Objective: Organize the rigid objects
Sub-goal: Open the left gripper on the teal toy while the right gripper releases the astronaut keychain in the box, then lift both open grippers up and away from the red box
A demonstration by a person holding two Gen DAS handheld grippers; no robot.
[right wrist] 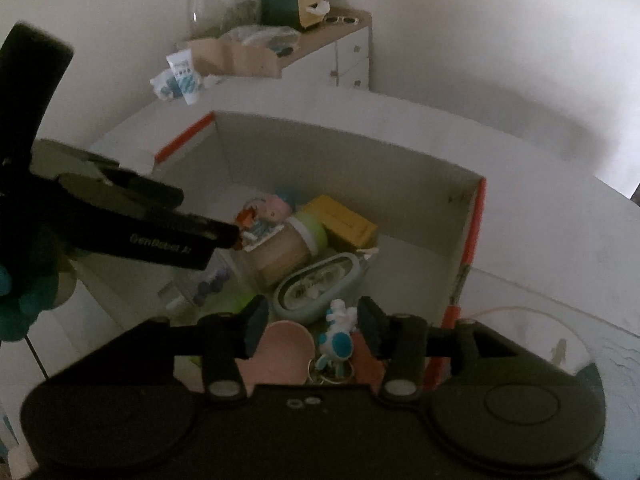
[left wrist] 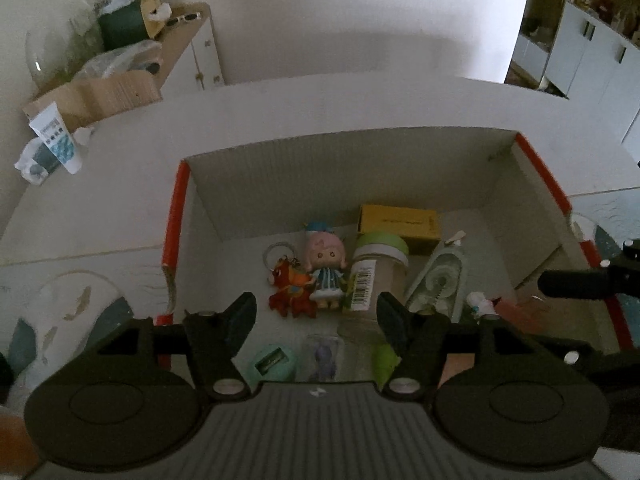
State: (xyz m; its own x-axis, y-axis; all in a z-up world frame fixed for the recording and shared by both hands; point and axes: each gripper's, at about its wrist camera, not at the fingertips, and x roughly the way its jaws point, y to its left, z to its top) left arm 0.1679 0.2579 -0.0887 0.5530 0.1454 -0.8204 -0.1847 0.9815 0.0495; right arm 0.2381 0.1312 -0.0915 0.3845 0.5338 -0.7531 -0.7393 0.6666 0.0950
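1. Two claws hang over one cardboard box (left wrist: 400, 152) with orange-red rims, standing on the white surface (left wrist: 120, 160); its plain corrugated walls already hold the rigid objects

2. Left claw (left wrist: 316, 316) is spread wide and empty above the box's near edge; right claw (right wrist: 312, 326) is likewise parted, gripping nothing, just over the blue-and-white figurine (right wrist: 338, 332) at the box's near right corner

3. Jar (left wrist: 376, 276), smooth clear plastic with a green lid, lies on its side mid-box, touching the yellow carton (left wrist: 400, 222) toward the far wall

4. Pale oval case (left wrist: 438, 284) sits right of the jar; it looks glossy and hard

5. Doll (left wrist: 326, 268) and red horse charm (left wrist: 292, 290) lie left of the jar

6. For a clean pick, I judge the right claw should drop straight, pinching the figurine's narrow body rather than its ring
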